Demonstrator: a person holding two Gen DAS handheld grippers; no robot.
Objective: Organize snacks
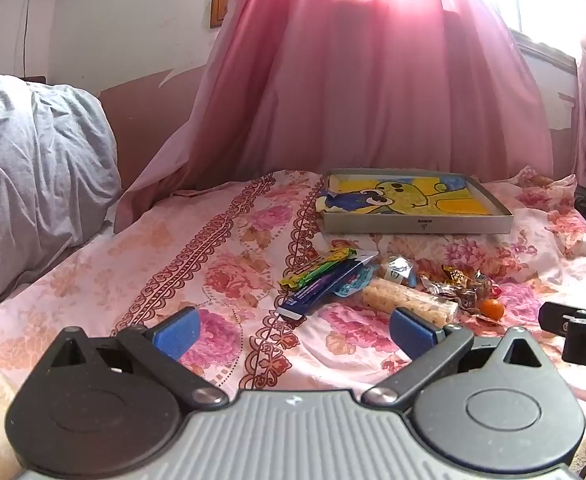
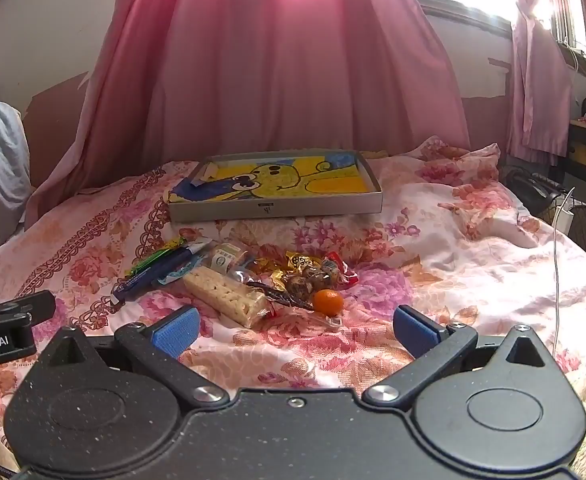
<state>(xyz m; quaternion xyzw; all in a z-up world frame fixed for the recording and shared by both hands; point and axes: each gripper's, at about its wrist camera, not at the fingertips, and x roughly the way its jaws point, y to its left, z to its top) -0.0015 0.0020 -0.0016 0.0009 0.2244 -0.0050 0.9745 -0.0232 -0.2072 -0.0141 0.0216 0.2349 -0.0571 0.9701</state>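
Left tool (image 1: 292,334): I hold it wide open and empty, low in the frame; the snack pile sits just up and right of its gap.
Green bar (image 1: 319,268): crinkly foil, long axis running lower left to upper right.
Blue bar (image 1: 321,290): glossy flat wrapper, parallel and touching the green one.
Rice bar (image 2: 229,294): clear film over a pale, lumpy block, long axis slanting toward the lower right, ahead of my right tool.
Candies (image 2: 309,274): small shiny twists, heaped.
Orange (image 2: 328,302): round, smooth, nearest the right tool.
Right tool (image 2: 296,332): spread open, holding nothing; I judge it nearer the pile.
Tray (image 2: 277,210): shallow cardboard, cartoon liner, beyond the pile on the floral bed (image 2: 453,240).
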